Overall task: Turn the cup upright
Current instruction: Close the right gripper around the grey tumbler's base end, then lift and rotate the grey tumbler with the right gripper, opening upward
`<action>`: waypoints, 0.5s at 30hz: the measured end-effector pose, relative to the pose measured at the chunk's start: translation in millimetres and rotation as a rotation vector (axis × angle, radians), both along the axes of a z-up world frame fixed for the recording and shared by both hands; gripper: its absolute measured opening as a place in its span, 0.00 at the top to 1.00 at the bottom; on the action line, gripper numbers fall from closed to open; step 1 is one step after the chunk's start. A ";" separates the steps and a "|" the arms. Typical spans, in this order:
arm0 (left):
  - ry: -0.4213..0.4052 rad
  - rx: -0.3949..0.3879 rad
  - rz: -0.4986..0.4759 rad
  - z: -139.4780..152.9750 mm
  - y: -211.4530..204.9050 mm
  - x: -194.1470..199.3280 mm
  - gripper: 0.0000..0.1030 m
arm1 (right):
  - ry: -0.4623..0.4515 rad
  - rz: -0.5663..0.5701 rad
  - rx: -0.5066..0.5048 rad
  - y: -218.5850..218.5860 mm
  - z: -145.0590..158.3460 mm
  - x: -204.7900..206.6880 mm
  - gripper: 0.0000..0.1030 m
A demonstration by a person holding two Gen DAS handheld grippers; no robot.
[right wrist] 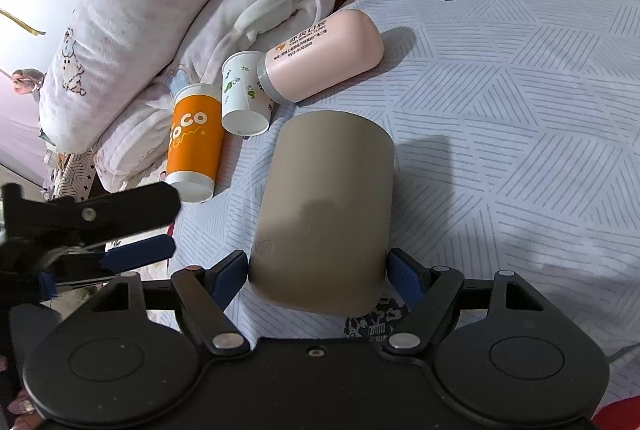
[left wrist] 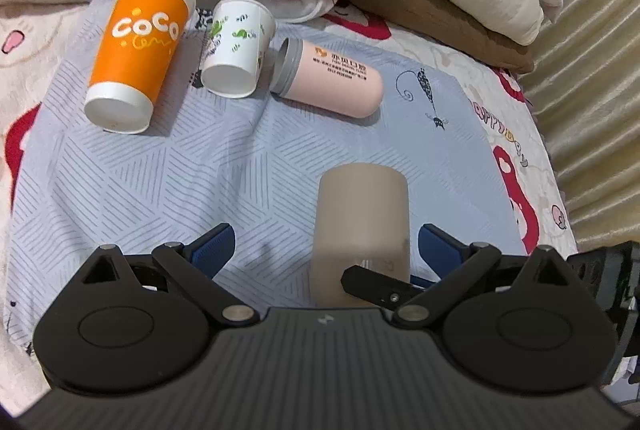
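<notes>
On the striped grey-blue cloth spread over the bed, three containers lie on their sides along its far edge. Leftmost is an orange paper cup printed "CoCo" in white, its white base facing the camera. Touching it on the right is a smaller white paper cup with green leaf marks, base also forward. Next lies a pink tumbler with a grey rim, its open mouth turned toward the white cup; nothing can be seen inside it. It carries small orange Chinese lettering, too fine to read.

Nearer the cloth's front edge is the taupe cup, clamped by the right gripper, whose blue pads press both its sides. The left gripper is spread wide, gripping nothing, with the taupe cup between its fingers.
</notes>
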State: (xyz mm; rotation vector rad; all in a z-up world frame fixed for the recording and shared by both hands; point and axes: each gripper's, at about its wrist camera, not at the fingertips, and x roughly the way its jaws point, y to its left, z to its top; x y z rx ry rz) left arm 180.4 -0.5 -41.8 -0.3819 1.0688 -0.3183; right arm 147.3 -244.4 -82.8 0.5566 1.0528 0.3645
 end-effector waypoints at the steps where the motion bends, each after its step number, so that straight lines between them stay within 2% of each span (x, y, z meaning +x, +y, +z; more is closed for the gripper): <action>1: 0.002 -0.010 -0.005 -2.4 0.2 0.8 0.03 | 0.002 0.005 0.002 -0.1 -0.1 0.8 0.21; 3: 0.007 -0.037 -0.020 -7.5 -0.1 4.0 0.03 | -0.001 0.011 0.016 -2.1 2.1 1.8 0.20; 5: 0.016 -0.055 -0.028 -13.7 -0.9 8.3 0.03 | -0.022 0.026 0.038 -5.6 8.0 3.3 0.09; 6: 0.017 -0.055 -0.025 -17.8 -1.2 11.5 0.03 | -0.039 0.037 0.044 -7.7 11.6 4.7 0.07; 10: 0.006 -0.043 -0.009 -28.4 -1.9 22.4 0.03 | -0.076 0.054 0.007 -14.9 13.6 12.2 0.07; 15: -0.003 -0.122 -0.044 -32.8 -3.8 34.1 0.07 | -0.039 0.091 0.075 -18.6 -1.6 29.7 0.07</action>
